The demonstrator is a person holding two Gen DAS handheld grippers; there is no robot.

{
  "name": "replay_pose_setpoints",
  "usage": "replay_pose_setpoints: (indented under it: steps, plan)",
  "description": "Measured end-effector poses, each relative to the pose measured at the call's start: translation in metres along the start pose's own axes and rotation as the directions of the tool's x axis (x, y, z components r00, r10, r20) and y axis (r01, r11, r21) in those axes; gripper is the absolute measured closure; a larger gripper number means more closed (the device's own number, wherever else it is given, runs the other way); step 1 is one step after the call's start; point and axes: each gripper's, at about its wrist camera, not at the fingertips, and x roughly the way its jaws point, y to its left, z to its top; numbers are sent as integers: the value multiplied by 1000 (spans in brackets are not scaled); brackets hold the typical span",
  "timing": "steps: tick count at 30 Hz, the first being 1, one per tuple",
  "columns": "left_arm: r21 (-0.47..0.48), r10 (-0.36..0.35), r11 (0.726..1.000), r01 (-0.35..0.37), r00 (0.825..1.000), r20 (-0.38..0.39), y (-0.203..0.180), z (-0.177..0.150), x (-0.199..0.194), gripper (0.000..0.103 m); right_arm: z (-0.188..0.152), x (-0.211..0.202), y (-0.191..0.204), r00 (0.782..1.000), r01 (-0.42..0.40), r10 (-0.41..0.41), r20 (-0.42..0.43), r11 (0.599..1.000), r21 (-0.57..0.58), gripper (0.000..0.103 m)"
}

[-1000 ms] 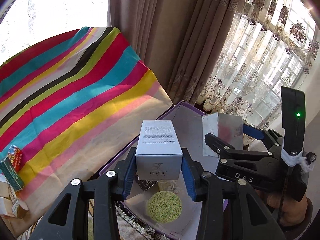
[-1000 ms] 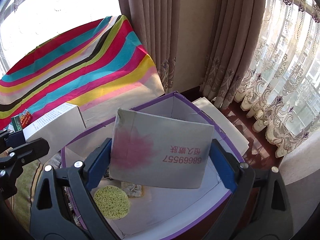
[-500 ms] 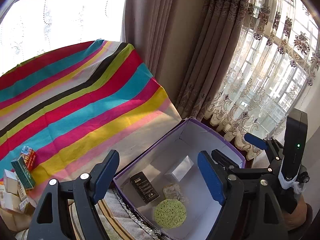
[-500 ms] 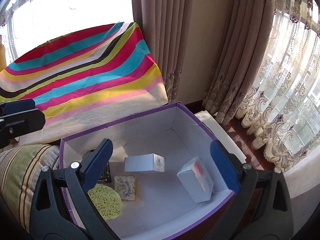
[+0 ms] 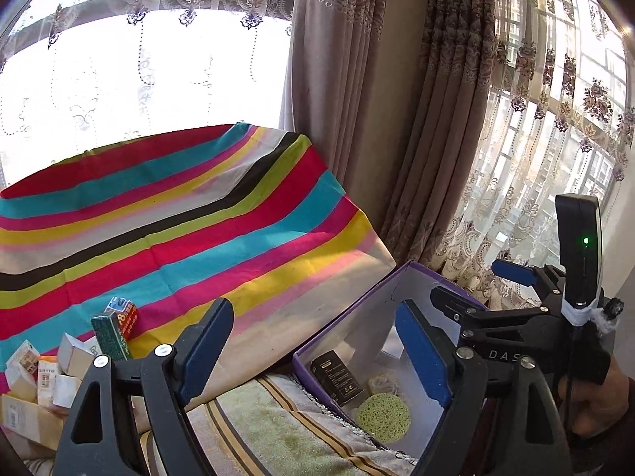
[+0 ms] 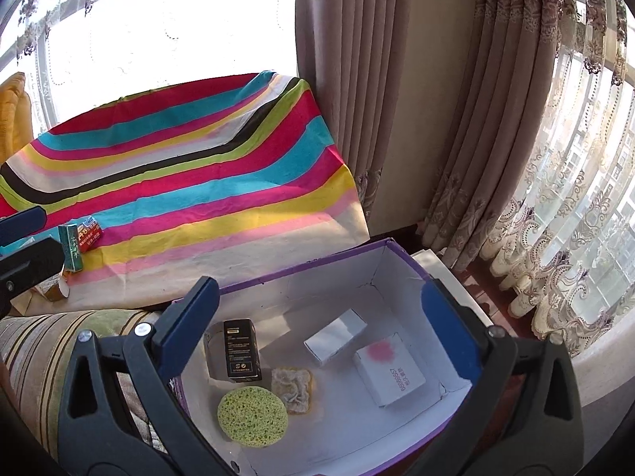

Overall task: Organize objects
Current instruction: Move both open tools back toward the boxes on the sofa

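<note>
A white cardboard box with a purple rim stands below my right gripper. In it lie a silver-white carton, a white carton with a pink blotch, a black carton, a round green sponge and a beige pad. My right gripper's jaws are opening, with nothing between them. My left gripper hangs left of the box, over the cloth's edge; its jaws are also opening and hold nothing. Several small cartons lie heaped at the far left.
A bright striped cloth covers the surface behind the box. A green carton and a red one stand on it. A striped cushion lies in front. Curtains and windows close off the back and right.
Both grippers let go of their cartons, which now lie in the purple-rimmed box. Both jaws widened and both grippers rose; the left one swung away to the left.
</note>
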Motion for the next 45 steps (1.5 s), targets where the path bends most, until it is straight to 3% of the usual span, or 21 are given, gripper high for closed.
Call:
replay_pose_setpoints:
  steps: [7, 13, 28, 34, 45]
  plan:
    - [-59, 1, 998, -1, 1000, -8, 27, -13, -14, 18, 1, -6, 27, 996, -88, 88, -1, 996, -10, 1]
    - [-126, 45, 991, -46, 999, -5, 55, -19, -28, 18, 3, -9, 46, 993, -116, 116, -7, 993, -31, 1]
    - [-293, 95, 950, -109, 994, -60, 116, -45, -47, 18, 1, -7, 100, 966, -257, 252, -61, 962, -96, 1]
    - [-349, 144, 923, -164, 986, -82, 152, -61, -66, 18, 0, -8, 127, 945, -322, 313, -92, 939, -118, 1]
    - [-423, 249, 858, -292, 956, -155, 216, -98, -108, 15, 3, -2, 179, 903, -419, 395, -168, 897, -140, 1]
